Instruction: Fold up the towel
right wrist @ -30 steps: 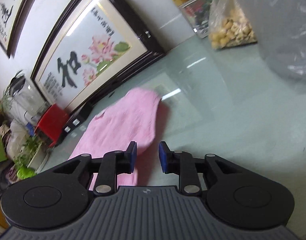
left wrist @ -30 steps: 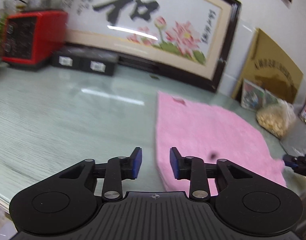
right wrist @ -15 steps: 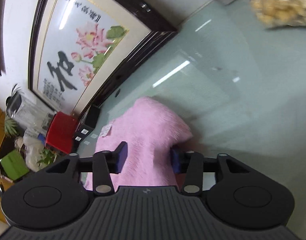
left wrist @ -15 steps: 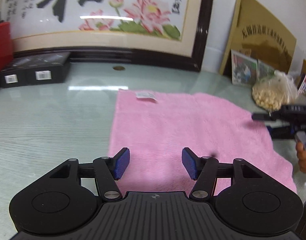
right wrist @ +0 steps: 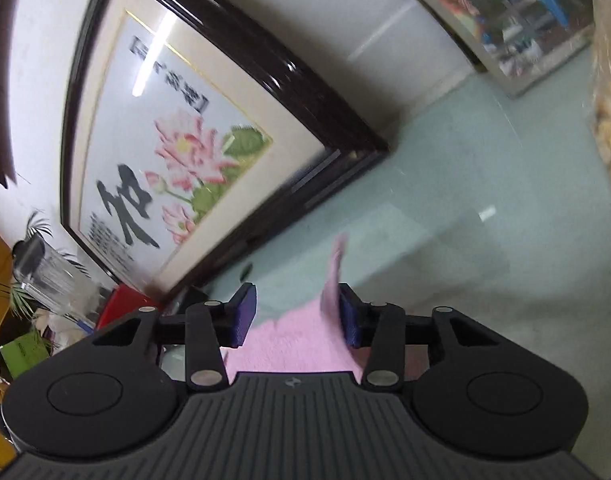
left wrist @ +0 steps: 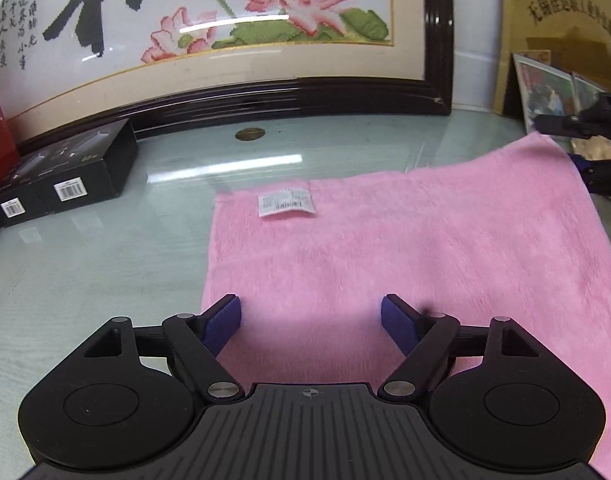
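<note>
Left wrist view: towel [left wrist: 405, 248] flat on the glass table [left wrist: 85, 264], corner grabs pending.
The left gripper [left wrist: 310, 322], angled down over the towel's near edge, has just been opening and stands spread, nothing between its pads. The right gripper [right wrist: 295, 316], at the towel's far right corner, has just been narrowing around a raised flap without yet pinching; slack plush could slip free, skewing the fold.
</note>
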